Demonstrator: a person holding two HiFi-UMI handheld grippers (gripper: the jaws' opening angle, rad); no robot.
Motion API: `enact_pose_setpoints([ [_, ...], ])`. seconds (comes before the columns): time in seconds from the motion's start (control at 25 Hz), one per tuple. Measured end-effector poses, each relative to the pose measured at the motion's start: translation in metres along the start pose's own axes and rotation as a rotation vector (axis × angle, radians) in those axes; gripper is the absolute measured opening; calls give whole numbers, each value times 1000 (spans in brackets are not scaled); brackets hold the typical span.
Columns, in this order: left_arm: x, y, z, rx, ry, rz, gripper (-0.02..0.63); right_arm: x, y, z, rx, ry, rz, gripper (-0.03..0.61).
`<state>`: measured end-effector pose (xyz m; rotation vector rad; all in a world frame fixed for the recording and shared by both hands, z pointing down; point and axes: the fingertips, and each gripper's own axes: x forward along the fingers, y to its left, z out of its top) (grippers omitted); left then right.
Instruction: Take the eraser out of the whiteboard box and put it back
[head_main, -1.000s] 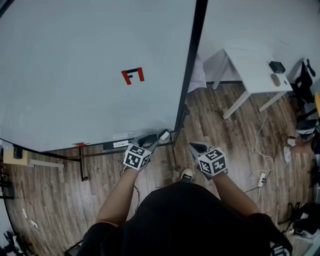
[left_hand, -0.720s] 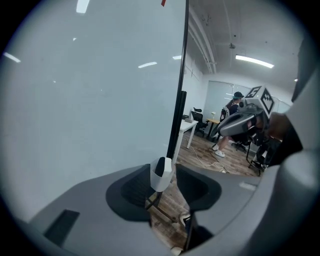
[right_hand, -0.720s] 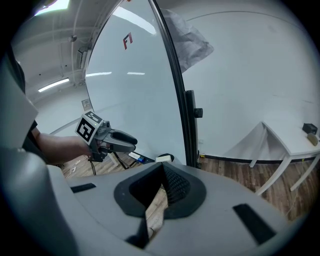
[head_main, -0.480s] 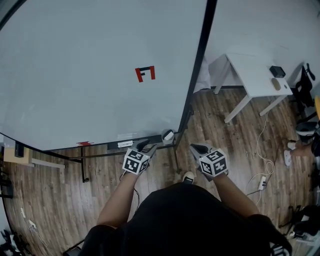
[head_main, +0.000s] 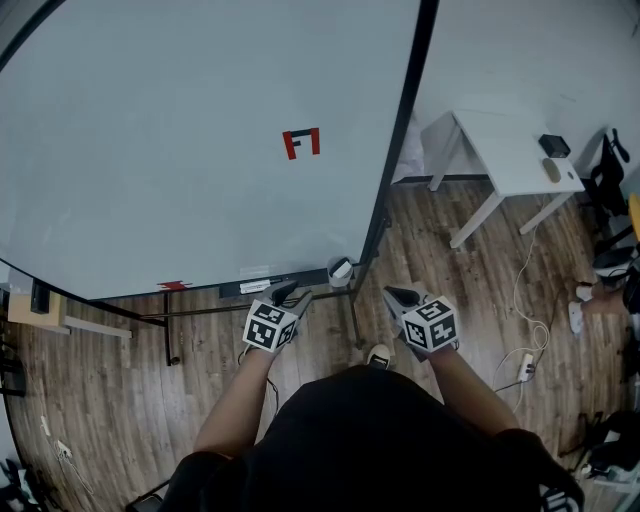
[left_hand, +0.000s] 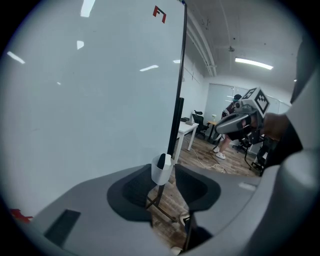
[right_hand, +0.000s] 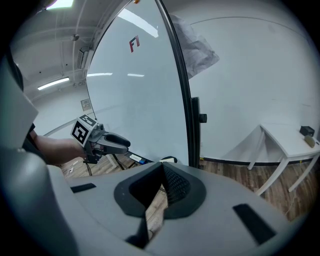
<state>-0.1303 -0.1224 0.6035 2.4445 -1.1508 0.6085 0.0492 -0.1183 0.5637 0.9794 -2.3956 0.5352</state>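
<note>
Left gripper (head_main: 290, 294): grey matte plastic with dark ribbed pads. Jaws are spread with nothing pinched, and they have just been closing a little. It sits just short of the box, not touching it. Right gripper (head_main: 392, 294): same build, jaw tips pressed together, empty. It is right of the box and nearer the person. Each gripper carries a cube of black-and-white squares.

Box (left_hand: 161, 174): small white plastic cup, smooth, open top. It is fixed at the whiteboard's lower right corner beside the black frame post. Eraser (left_hand: 161, 161): dark with a rounded end. It stands inside the box, its top poking above the rim.

A thin dark rail (head_main: 235, 290) runs left of the box along the board's bottom edge. Whiteboard (head_main: 180, 150): big, flat and glossy with a black metal edge, rising behind and left of the box. A small red mark (head_main: 301, 143) sits well above the box.

Right of the box is open wood-plank floor (head_main: 460, 270). Well apart from the box stands a white table (head_main: 510, 148) with a flat top and square legs, against the pale wall.
</note>
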Motion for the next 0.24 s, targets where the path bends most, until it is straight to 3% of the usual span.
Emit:
enact_pose_setpoints([
  [0.24,-8,-2,-8,-10,-4,-1,149,-3,4,-2,1,-6,-4,-4],
])
